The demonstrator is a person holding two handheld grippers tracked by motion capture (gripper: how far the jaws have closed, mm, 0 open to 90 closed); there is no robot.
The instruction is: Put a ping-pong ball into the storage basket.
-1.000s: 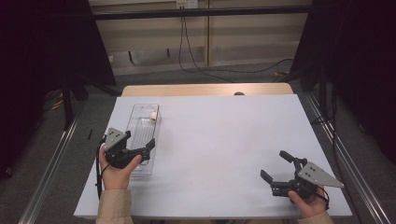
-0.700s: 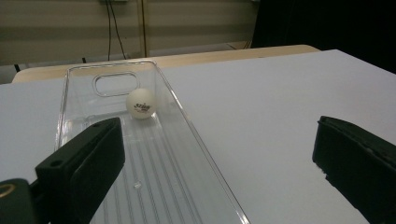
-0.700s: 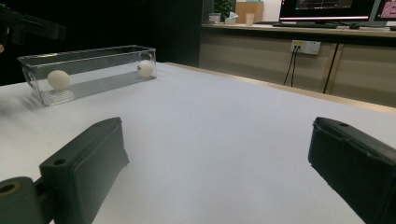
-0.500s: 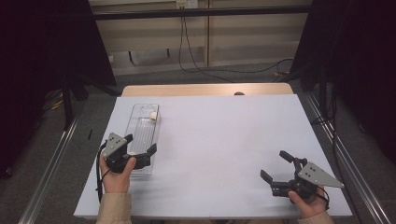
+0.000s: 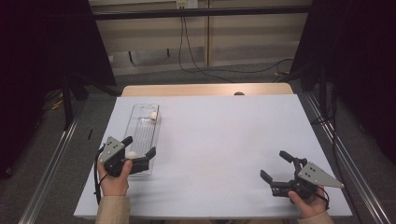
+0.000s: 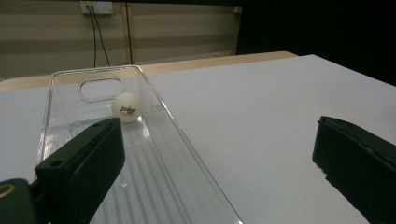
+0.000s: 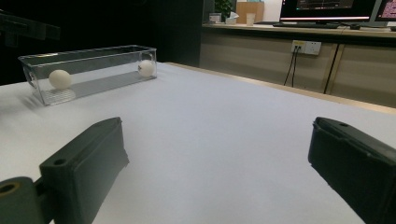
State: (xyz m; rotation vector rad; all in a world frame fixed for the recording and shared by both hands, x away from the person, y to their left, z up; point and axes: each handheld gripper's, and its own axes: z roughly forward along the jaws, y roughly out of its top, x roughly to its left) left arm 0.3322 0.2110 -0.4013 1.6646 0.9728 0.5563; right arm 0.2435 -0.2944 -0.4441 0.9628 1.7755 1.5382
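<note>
Pulling back, I drew left gripper (image 5: 138,150) toward near end of clear tray (image 5: 139,138) — jaws wide, empty; near ball (image 5: 132,154) underneath. Right gripper (image 5: 274,170) idle, jaws apart.

The high view looks forward and down from above the person's side, taking in the whole white surface (image 5: 224,140) from well off. The left gripper view sits low and close, looking along the clear tray (image 6: 154,154) to the far ball (image 6: 126,107) and the back wall. The right gripper view skims low across the surface (image 7: 224,126) from the opposite corner, seeing the tray (image 7: 88,70) from far off; all three views share that tray (image 5: 144,128).
</note>
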